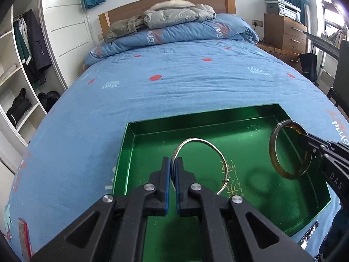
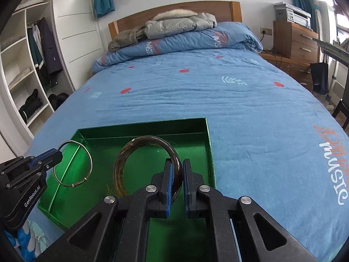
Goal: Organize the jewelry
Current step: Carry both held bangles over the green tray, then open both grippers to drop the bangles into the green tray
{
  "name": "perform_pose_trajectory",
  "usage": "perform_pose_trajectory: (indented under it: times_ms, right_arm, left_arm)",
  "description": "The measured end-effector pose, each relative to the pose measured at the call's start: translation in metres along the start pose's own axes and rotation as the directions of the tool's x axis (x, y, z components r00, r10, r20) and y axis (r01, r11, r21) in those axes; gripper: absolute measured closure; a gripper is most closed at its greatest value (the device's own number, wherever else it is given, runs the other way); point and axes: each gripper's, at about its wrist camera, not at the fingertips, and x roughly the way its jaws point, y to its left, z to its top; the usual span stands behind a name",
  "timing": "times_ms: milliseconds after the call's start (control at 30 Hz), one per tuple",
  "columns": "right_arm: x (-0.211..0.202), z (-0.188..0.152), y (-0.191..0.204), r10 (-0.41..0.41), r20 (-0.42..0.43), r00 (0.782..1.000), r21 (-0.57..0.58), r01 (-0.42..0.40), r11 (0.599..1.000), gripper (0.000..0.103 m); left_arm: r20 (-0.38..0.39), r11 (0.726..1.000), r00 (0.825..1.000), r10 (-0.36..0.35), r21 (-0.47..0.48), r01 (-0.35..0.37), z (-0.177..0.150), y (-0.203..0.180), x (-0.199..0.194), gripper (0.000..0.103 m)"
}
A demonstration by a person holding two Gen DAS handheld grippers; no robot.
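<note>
A shallow green tray lies on the blue bedspread near the foot of the bed. My left gripper is shut on a thin silver bangle, which hangs above the tray's middle. My right gripper is shut on a thicker amber-brown bangle, held upright over the tray's right part. Both bangles cast ring shadows on the tray floor and neither touches it.
The blue bedspread stretches ahead to a folded quilt and a grey jacket at the headboard. A sparkly piece of jewelry lies on the bed by the tray's near right corner. An open wardrobe stands left, wooden drawers right.
</note>
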Motion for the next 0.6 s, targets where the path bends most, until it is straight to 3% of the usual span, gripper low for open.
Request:
perform_pose_trajectory:
  times_ms: [233, 367, 600]
  right_arm:
    - [0.03, -0.005, 0.002, -0.068, -0.121, 0.99, -0.054, 0.062, 0.997, 0.094]
    - [0.036, -0.009, 0.002, -0.072, -0.146, 0.987, -0.064, 0.063, 0.996, 0.095]
    - [0.041, -0.01, 0.008, -0.093, -0.162, 0.982, -0.095, 0.078, 0.992, 0.094]
  left_arm:
    - [-0.099, 0.998, 0.995, -0.023, -0.052, 0.018, -0.009, 0.011, 0.031, 0.099]
    - [-0.149, 0.996, 0.988, -0.043, -0.082, 0.031, -0.017, 0.018, 0.044, 0.099]
    - [-0.148, 0.995, 0.987, -0.068, -0.085, 0.056, -0.019, 0.022, 0.041, 0.099]
